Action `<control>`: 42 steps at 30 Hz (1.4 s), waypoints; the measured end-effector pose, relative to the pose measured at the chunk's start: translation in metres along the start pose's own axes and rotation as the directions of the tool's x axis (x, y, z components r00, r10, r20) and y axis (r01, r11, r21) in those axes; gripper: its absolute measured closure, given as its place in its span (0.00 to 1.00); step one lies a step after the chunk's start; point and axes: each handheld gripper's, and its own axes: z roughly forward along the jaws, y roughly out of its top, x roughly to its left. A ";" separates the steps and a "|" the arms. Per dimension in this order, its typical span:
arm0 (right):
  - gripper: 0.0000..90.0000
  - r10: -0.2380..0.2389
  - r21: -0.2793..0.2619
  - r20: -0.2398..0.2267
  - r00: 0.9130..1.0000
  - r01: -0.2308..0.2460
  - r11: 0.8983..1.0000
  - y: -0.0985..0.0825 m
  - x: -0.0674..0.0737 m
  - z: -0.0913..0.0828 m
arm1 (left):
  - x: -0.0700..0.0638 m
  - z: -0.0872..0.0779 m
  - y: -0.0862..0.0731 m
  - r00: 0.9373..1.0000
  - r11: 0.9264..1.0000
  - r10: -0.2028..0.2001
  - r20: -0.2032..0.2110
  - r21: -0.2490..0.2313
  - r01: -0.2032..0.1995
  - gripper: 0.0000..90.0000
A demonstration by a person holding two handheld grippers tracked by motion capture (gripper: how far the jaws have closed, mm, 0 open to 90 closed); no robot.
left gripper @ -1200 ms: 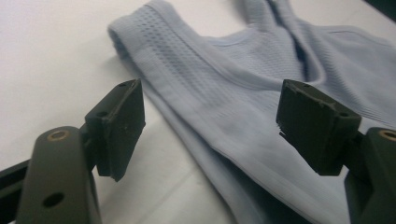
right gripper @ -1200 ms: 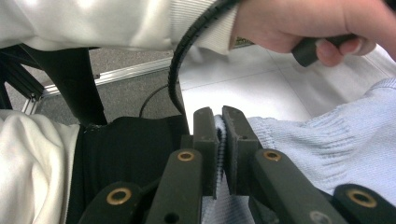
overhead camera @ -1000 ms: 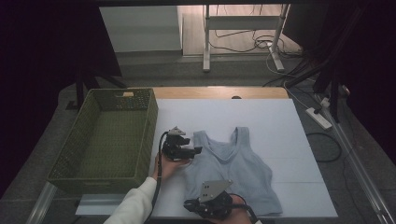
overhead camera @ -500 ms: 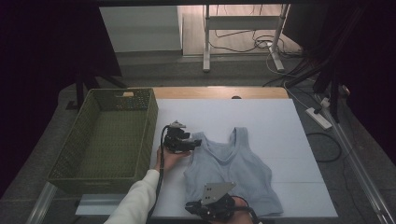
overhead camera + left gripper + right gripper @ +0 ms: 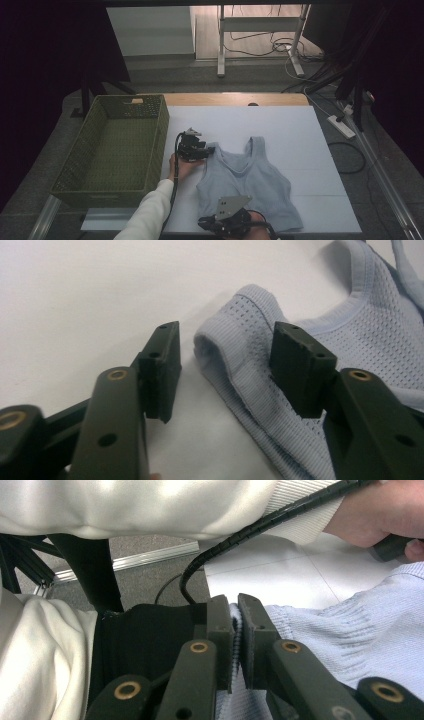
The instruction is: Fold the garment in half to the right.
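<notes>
A pale blue knitted tank top (image 5: 245,180) lies flat on the white table top (image 5: 280,125). My left gripper (image 5: 206,150) is at its left shoulder strap. In the left gripper view the folded strap (image 5: 235,340) sits between the jaws of my left gripper (image 5: 222,367). The jaws have just been closing; the right pad (image 5: 295,365) is against the fabric and the left pad (image 5: 162,365) stands clear of it. My right gripper (image 5: 210,221), at the near edge, is shut on the top's ribbed hem (image 5: 320,625), pinched between its pads (image 5: 236,605).
A green woven basket (image 5: 165,125) stands at the left, close to my left hand. A white sleeve (image 5: 150,505) and a black cable (image 5: 260,525) cross the right gripper view. Bare white table lies to the right of and beyond the top.
My left gripper has edged a little toward the shoulder strap, and its jaws stand narrower. The right gripper has stayed in place on the hem.
</notes>
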 end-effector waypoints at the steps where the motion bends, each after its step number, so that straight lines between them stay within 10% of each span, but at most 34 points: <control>1: 0.94 0.000 0.000 0.000 1.000 0.000 1.000 0.000 0.000 0.000 | 0.000 0.000 0.000 1.000 1.000 0.005 0.003 0.001 -0.005 0.55; 12: 0.94 -0.005 0.005 0.001 1.000 0.005 1.000 0.000 0.000 0.001 | -0.005 0.004 0.003 0.998 0.998 0.062 -0.010 0.021 -0.061 0.66; 20: 0.94 0.000 0.000 -0.001 1.000 0.000 1.000 0.000 -0.001 0.000 | -0.005 0.001 0.002 0.996 0.999 0.045 0.071 -0.018 -0.044 0.93; 42: 0.94 0.002 -0.040 0.046 0.999 0.000 0.999 0.000 -0.005 -0.006 | -0.015 -0.021 0.007 0.994 0.996 0.033 0.106 -0.089 -0.023 0.95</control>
